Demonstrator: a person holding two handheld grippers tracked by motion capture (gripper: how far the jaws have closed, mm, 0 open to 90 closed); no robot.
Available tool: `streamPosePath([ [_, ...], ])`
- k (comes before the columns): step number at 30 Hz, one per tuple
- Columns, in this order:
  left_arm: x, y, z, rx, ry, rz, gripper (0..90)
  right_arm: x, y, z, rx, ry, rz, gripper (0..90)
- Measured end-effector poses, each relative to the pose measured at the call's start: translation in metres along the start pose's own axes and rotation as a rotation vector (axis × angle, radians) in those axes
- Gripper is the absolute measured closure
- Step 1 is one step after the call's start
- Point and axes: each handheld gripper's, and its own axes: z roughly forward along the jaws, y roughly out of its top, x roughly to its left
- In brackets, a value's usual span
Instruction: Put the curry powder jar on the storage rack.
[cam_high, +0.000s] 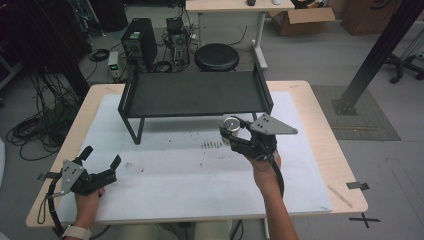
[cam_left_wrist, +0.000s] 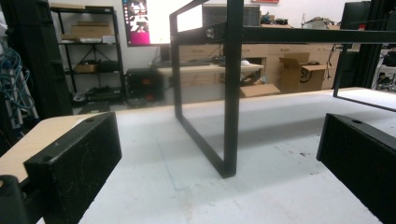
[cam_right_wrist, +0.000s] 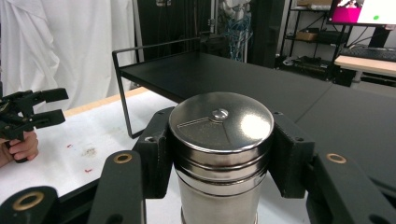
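Observation:
A shiny metal shaker (cam_right_wrist: 219, 154) with a flat steel lid stands upright between the jaws of my right gripper (cam_right_wrist: 219, 154), which is shut on it and holds it off the table. In the high view the shaker (cam_high: 231, 124) and right gripper (cam_high: 234, 131) hang just in front of the black metal shelf (cam_high: 195, 93), near its right half. My left gripper (cam_high: 101, 158) rests at the table's front left, open, with nothing between its pads (cam_left_wrist: 74, 163). In the left gripper view a black shelf leg (cam_left_wrist: 231, 116) stands ahead on the white mat.
A white mat (cam_high: 165, 185) covers most of the wooden table, with small dark stains (cam_high: 212, 144) near its middle. Behind the table stand a black round stool (cam_high: 216, 56), computer towers (cam_high: 139, 42) and loose cables. A black post (cam_high: 372, 57) rises at the right.

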Motion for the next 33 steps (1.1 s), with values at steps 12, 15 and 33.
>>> streamPosePath([
  [12,0.000,0.000,0.000,0.000,0.000,-0.001,0.2,0.001,0.024,0.020,-0.008,0.021,-0.029,48.8],
  [15,0.000,0.000,0.000,0.001,0.000,-0.001,0.2,0.001,0.031,0.026,-0.018,0.028,-0.028,48.8],
  [33,0.000,0.000,0.000,0.002,-0.001,-0.003,0.2,-0.006,0.065,0.074,-0.041,0.055,-0.043,48.8],
])
